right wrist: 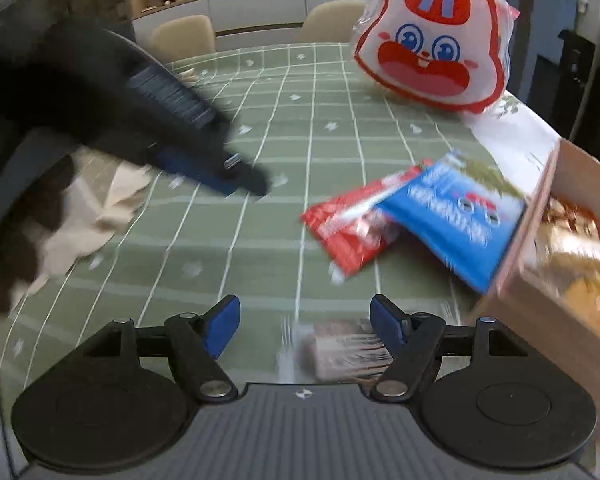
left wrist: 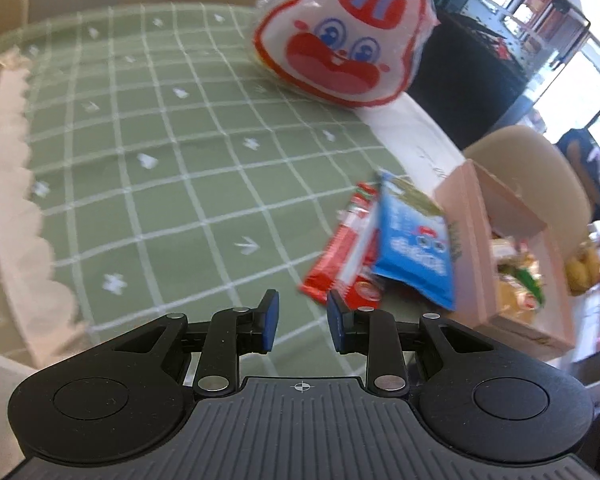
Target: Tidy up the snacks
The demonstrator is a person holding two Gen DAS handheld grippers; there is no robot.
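Right wrist view: right gripper (right wrist: 305, 322) wide apart, nothing clamped. Blurred pale packet (right wrist: 346, 354) on the surface just ahead, touching or beside the right pad; contact unclear. Beyond it, red packet (right wrist: 350, 230) with blue packet (right wrist: 456, 216) lying partly on top, blue one leaning against the pink box (right wrist: 524, 292). Box already holding some yellow and gold snacks. Left gripper (right wrist: 246, 178) seen side-on mid-surface, heavily blurred. Farthest: rabbit-face bag (right wrist: 434, 46) upright near the far edge of the green checked cloth (right wrist: 220, 240).

Left wrist view: left gripper (left wrist: 299, 322) narrow gap, nothing between pads, hovering short of the red packet (left wrist: 342, 256). Blue packet (left wrist: 414, 240) and box (left wrist: 480, 264) just right of it; rabbit bag (left wrist: 342, 36) far behind.

Risks, as judged: overlapped packets likely to drag together if only one gets pinched; narrow left gap may skate off a flat wrapper; both grippers converging on the same pile could collide; a nudge to the box wall could shift it toward the surface edge.

Writing: white print on red and blue packets, too blurred to read. No legible brand.
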